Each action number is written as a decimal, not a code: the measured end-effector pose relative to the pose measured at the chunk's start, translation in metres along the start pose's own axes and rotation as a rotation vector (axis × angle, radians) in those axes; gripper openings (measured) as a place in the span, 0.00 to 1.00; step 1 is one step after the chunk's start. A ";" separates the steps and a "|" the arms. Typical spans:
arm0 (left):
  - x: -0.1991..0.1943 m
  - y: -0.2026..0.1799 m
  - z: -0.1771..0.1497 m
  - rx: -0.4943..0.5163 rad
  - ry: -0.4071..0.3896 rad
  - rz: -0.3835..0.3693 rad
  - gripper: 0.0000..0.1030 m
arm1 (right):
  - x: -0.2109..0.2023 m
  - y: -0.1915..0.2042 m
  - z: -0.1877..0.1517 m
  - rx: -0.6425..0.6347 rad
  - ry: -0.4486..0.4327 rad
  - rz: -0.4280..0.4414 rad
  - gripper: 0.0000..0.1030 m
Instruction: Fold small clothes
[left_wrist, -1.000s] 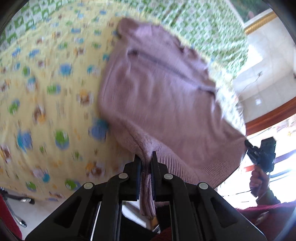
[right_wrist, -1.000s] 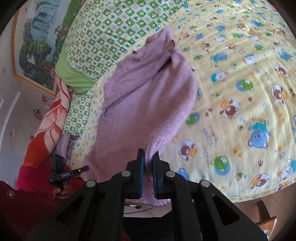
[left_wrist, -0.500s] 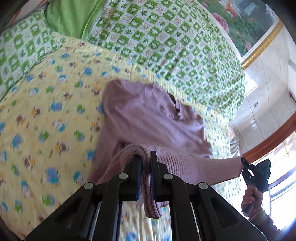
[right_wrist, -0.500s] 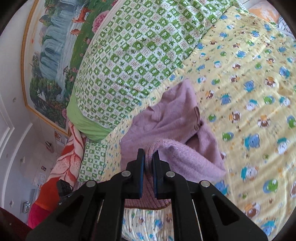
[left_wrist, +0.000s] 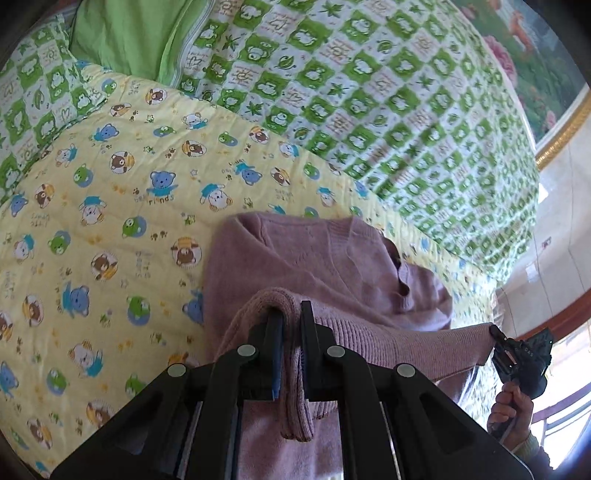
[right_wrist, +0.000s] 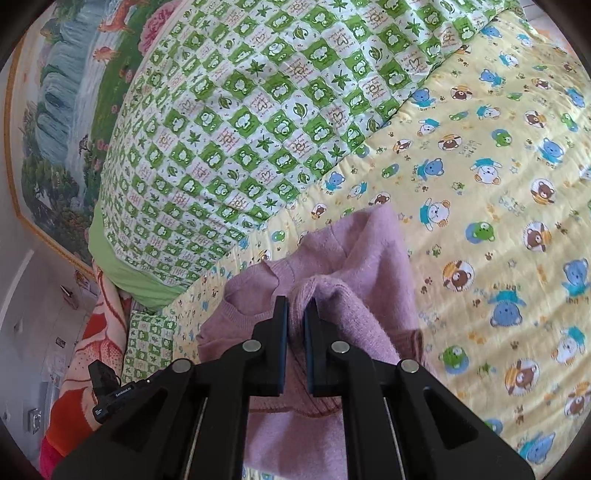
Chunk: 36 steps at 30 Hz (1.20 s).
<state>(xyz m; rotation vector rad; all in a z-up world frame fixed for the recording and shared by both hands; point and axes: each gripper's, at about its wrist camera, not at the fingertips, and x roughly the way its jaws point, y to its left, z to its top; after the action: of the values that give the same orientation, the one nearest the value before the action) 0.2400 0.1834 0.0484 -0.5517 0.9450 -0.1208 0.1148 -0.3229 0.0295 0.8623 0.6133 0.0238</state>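
A small mauve knit sweater (left_wrist: 303, 258) lies on a yellow bear-print quilt (left_wrist: 110, 221), its lower half doubled over toward the collar. My left gripper (left_wrist: 290, 314) is shut on the ribbed hem, which drapes over its fingertips. The right gripper (left_wrist: 498, 343) shows at the far right of the left wrist view, gripping the hem's other corner, with a hand below it. In the right wrist view the sweater (right_wrist: 354, 251) bunches at my right gripper (right_wrist: 295, 306), shut on the knit fabric. The left gripper (right_wrist: 107, 391) appears at the lower left there.
A green-and-white checked quilt (left_wrist: 369, 92) and a green pillow (left_wrist: 129, 33) lie past the yellow quilt (right_wrist: 498, 184). A landscape painting (right_wrist: 62, 103) hangs on the wall behind. An orange patterned blanket (right_wrist: 99, 339) sits by the bed's edge.
Both grippers carried the hem forward over the sweater toward its collar, so the stretched-out garment is now folded over itself. Both stayed shut on the fabric.
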 end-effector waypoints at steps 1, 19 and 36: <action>0.007 0.001 0.006 -0.007 -0.001 0.005 0.06 | 0.007 -0.002 0.005 0.003 0.001 -0.006 0.09; 0.107 0.025 0.037 -0.073 0.062 0.120 0.07 | 0.116 -0.056 0.044 0.013 0.120 -0.152 0.10; 0.012 -0.021 0.023 0.071 -0.044 0.034 0.58 | 0.046 -0.011 0.051 -0.038 0.012 -0.107 0.47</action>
<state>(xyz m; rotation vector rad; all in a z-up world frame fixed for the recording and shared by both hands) 0.2682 0.1710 0.0610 -0.4711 0.9035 -0.1111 0.1762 -0.3540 0.0237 0.7923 0.6675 -0.0557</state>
